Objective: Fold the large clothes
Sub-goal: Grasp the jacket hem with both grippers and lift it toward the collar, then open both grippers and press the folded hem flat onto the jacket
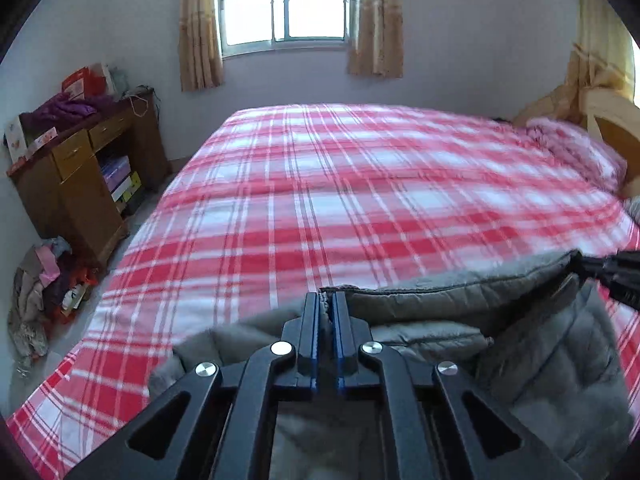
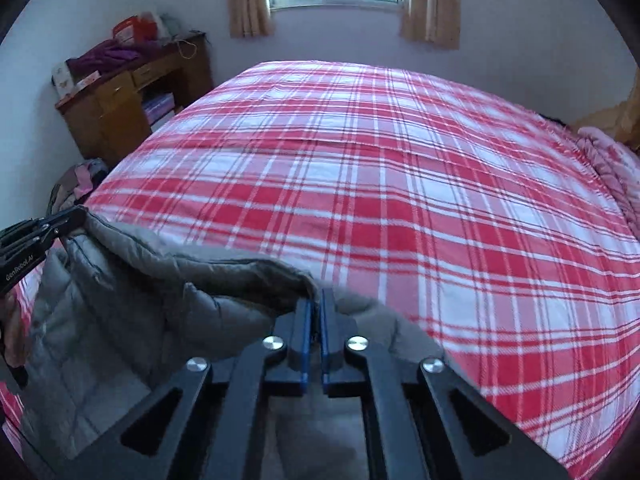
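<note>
Two grippers hold one grey quilted jacket (image 1: 540, 344) along its far edge, at the near end of the bed (image 1: 320, 184), whose red-and-white plaid cover stretches away toward twelve o'clock. In the left wrist view the left gripper (image 1: 328, 300) has its jaws clenched on the hem at about six o'clock, a thin fold of fabric pinched between the blue pads; the right gripper (image 1: 592, 268) bites the same edge out at three o'clock. In the right wrist view the right gripper (image 2: 316, 300) is likewise clamped on the edge at six o'clock, and the left gripper (image 2: 68, 216) shows at nine o'clock. The jacket looks like a padded, down-type garment: soft, puffy, stitched into channels, with a smooth and faintly shiny shell that I would judge slippery (the corded seam along the edge gives the pads something firmer to bite). It should be light for its bulk but springy, so folds will tend to puff back open. The stitched hem and seams are the sensible places to grip, since a pinch on the loose filling could slide. The cover beneath is flat woven cotton, matte. A wooden desk (image 1: 92, 168) stands at nine o'clock with clothes piled on it.
</note>
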Tool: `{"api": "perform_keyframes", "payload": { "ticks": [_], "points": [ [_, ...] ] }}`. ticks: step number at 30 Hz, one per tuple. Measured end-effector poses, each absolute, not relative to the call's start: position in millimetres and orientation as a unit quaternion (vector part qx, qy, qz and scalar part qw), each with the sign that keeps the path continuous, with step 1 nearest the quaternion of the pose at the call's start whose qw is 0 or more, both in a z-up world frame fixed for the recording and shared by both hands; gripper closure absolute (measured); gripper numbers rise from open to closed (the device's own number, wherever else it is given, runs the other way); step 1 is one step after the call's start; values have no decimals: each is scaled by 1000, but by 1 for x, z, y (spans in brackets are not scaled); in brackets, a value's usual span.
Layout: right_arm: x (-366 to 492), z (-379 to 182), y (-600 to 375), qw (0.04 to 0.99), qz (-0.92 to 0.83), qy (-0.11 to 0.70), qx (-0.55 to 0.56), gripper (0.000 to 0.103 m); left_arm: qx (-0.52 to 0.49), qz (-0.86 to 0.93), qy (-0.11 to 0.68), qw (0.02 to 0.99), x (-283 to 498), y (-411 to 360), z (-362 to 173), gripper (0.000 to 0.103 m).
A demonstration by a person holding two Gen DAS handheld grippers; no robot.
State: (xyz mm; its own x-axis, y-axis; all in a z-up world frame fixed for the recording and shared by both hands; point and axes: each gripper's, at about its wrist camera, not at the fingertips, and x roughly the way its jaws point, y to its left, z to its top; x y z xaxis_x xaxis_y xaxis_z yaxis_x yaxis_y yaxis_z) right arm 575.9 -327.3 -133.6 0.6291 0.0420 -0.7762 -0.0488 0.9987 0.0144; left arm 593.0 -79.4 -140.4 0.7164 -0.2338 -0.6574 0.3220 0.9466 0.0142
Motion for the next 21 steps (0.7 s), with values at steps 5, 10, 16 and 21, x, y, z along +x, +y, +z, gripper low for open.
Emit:
{"api": "perform_keyframes", "payload": {
  "ticks": [5, 10, 16, 21],
  "points": [
    [559, -158, -322, 898, 22, 439, -16, 100, 93, -130, 362, 918, 582, -84, -176, 98],
    [550, -184, -321, 889, 12, 456, -30, 100, 113, -119, 376, 912, 579, -89, -195, 99],
    [549, -191, -325, 884, 14, 466, -27, 99, 119, -112, 367, 916, 569, -83, -173, 93],
    [539, -181, -339, 886, 11, 462, -26, 59, 119, -89, 318, 936, 541, -63, -140, 8]
  ]
}}
